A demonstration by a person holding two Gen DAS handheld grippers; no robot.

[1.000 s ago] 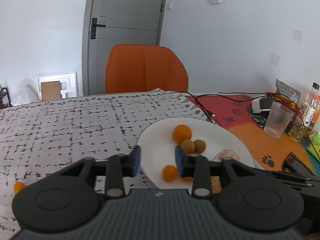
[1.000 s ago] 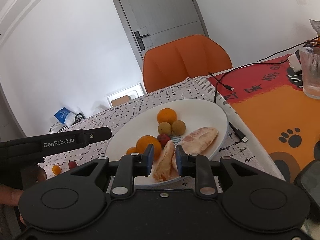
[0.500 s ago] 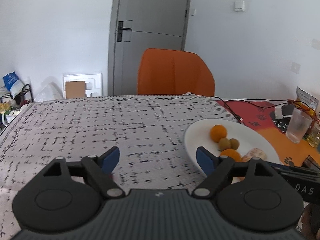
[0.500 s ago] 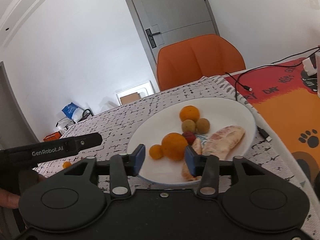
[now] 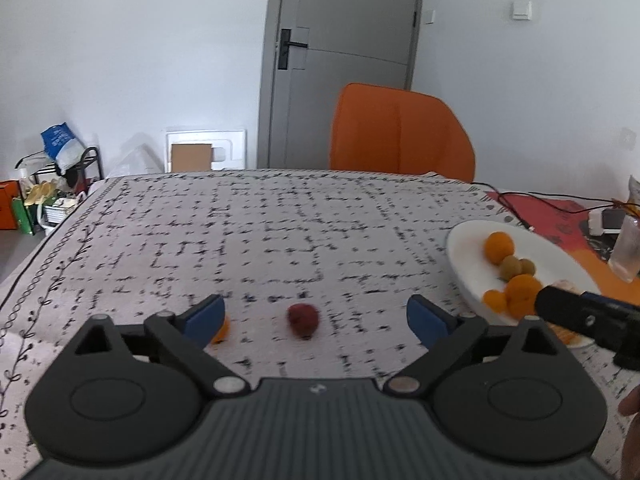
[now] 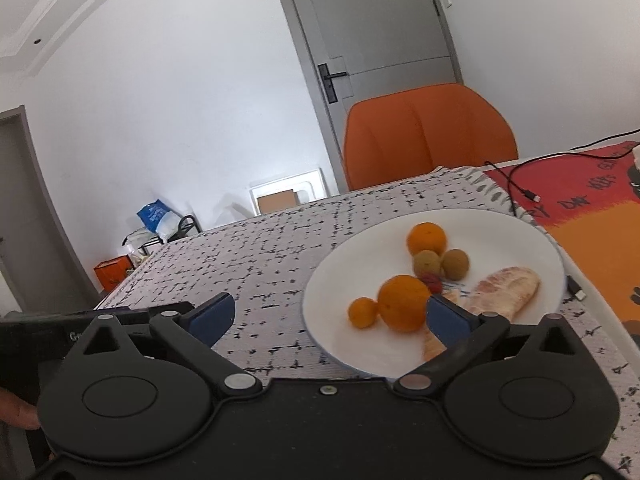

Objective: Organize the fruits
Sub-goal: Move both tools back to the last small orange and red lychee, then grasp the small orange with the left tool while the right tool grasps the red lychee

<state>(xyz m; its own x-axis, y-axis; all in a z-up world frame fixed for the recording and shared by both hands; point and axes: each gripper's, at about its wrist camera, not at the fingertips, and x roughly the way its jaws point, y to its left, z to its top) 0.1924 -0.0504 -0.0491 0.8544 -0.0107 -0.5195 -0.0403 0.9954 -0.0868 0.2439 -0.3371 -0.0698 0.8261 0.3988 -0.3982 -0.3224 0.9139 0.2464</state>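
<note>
The left tool (image 5: 316, 317) stands wide open with nothing pressed by its blue pads; its jaws have just been opening. Between the spread fingers, on the patterned cloth of the bench (image 5: 248, 236), lies a small red fruit (image 5: 303, 319), apart from both pads. A small orange fruit (image 5: 221, 330) sits just behind the left pad, half hidden by it. To the right, the white plate (image 5: 466, 254) rests on the cloth near the bench's edge, and a dark bar of the other tool crosses its near rim.

The right tool (image 6: 330, 314) is also fully spread and grips nothing; its jaws have just been opening too. Its right pad stands over the near part of the white plate (image 6: 504, 220), just beside a large orange (image 6: 404, 302), though whether it touches it cannot be told. A smaller orange fruit (image 6: 363, 312) lies on the plate just left of the large one, between the two pads. Farther back on the plate are another orange (image 6: 426, 239), two brownish-green round fruits (image 6: 440, 264) side by side, a small red fruit (image 6: 433, 282) tucked beside them, and peeled pale-pink citrus segments (image 6: 506, 290) towards the right rim.

Beyond the bench stands an orange chair (image 6: 428, 132) before a grey door (image 6: 380, 28). A black cable (image 6: 516, 186) trails over a red and orange mat (image 6: 592, 216) at the right.
</note>
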